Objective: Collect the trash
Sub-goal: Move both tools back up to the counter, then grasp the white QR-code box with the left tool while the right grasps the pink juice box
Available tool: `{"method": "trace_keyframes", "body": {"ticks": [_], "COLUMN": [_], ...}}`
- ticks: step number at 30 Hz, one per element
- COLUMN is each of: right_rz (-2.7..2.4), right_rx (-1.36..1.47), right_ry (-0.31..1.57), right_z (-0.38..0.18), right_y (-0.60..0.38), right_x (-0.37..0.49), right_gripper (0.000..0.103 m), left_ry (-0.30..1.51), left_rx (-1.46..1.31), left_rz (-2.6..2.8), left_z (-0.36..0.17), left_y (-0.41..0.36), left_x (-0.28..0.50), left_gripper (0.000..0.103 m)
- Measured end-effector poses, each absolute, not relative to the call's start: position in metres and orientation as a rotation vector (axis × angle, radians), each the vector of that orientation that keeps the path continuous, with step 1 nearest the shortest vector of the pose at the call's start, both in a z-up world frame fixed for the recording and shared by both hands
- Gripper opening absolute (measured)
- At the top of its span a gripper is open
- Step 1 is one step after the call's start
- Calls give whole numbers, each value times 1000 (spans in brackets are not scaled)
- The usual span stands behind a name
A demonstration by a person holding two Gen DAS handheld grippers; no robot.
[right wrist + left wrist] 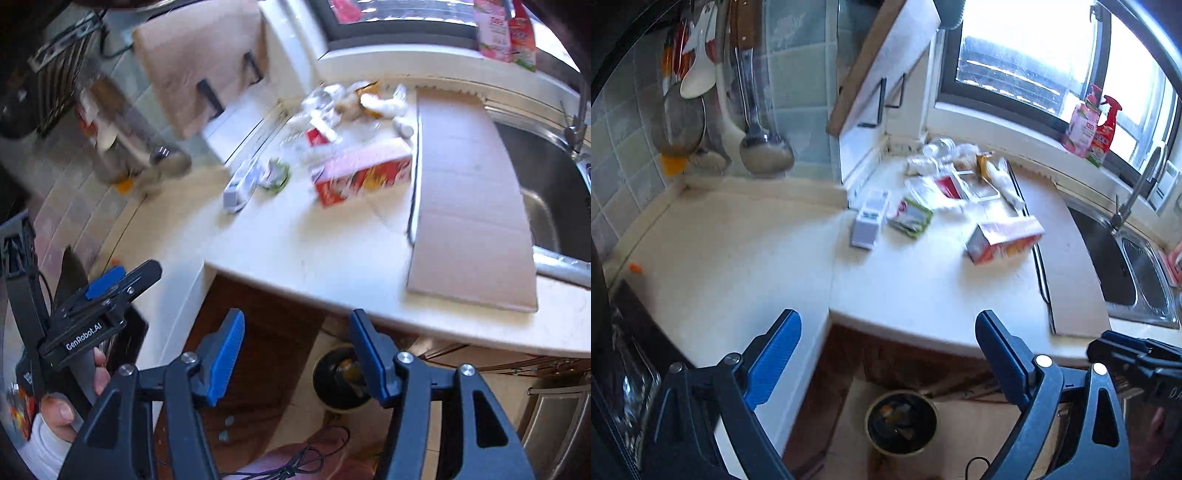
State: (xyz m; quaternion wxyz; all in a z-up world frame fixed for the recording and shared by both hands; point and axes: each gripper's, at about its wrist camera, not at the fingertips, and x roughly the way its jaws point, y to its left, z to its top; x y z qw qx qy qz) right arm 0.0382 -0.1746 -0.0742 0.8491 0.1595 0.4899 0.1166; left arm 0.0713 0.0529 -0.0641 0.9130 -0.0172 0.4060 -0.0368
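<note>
The table (746, 258) is a pale cream, and the carton (1004, 236) lying on it is orange-red with a pinkish-white top. Both claws, left claw (886, 354) and right claw (295, 354), have bright blue ribbed pads on black arms, the flat cardboard (469, 192) is plain brown, and the bin (901, 424) is black inside with a tan rim.

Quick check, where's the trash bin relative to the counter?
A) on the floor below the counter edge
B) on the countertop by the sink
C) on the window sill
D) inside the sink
A: the trash bin stands on the floor below the counter edge, seen between the open left gripper fingers; the orange carton and other litter lie on the counter.
</note>
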Motion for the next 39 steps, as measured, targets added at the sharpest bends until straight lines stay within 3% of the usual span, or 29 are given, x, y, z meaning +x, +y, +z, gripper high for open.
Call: {"method": "trace_keyframes", "body": {"ticks": [11,19,39], "right_rz": [34,-171,-256], "right_rx": [515,751,708], "right_ry": [1028,1141,1289], "right_z": [-70,-125,-179], "right_y": [-200,-217,-179], "right_x": [140,215,252], "right_gripper": [66,66,65], "left_ry": [836,867,922], "left_rx": [43,61,-10], "left_rz": [-53,-14,-35], "left_z": [-77,-116,-167], "left_y": [67,77,88], "left_x": [176,249,311], "left_gripper": [94,94,94]}}
